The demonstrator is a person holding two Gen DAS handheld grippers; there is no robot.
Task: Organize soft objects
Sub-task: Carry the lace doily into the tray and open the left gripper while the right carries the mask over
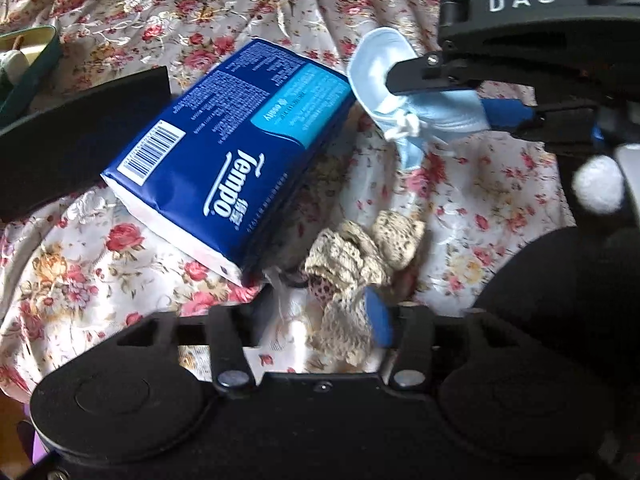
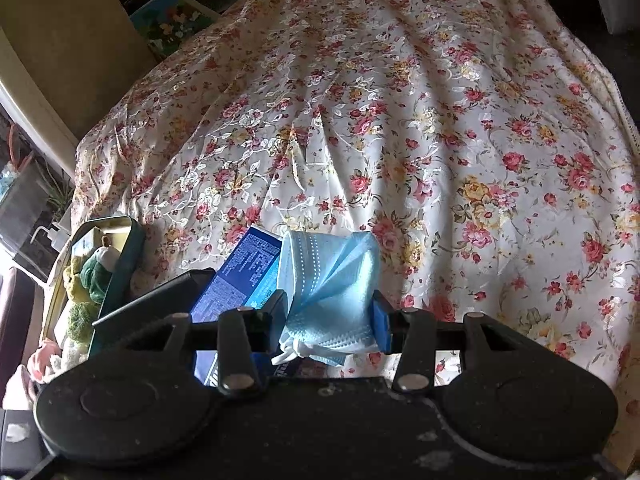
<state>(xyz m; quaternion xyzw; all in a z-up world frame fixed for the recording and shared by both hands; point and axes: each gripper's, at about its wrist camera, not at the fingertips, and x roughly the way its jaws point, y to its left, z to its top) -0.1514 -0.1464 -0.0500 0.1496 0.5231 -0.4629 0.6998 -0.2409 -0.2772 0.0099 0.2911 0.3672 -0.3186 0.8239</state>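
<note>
In the left wrist view, a beige lace fabric piece (image 1: 360,252) lies crumpled on the floral cloth. My left gripper (image 1: 312,316) straddles its near end with jaws apart. The blue right pad (image 1: 378,316) touches the lace, and a gap shows on the left side. A blue Tempo tissue pack (image 1: 224,152) lies just beyond, its corner over the left finger. My right gripper (image 2: 332,320) is shut on a folded light-blue face mask (image 2: 328,276), held above the cloth beside the pack (image 2: 244,276). The mask (image 1: 372,64) also shows at upper right of the left wrist view.
A green-rimmed tin (image 2: 132,240) with green and white plush things stands at the left, also seen in the left wrist view (image 1: 40,52). A flat black object (image 1: 80,132) lies between it and the tissue pack. Wrinkled floral cloth (image 2: 400,120) stretches far ahead and right.
</note>
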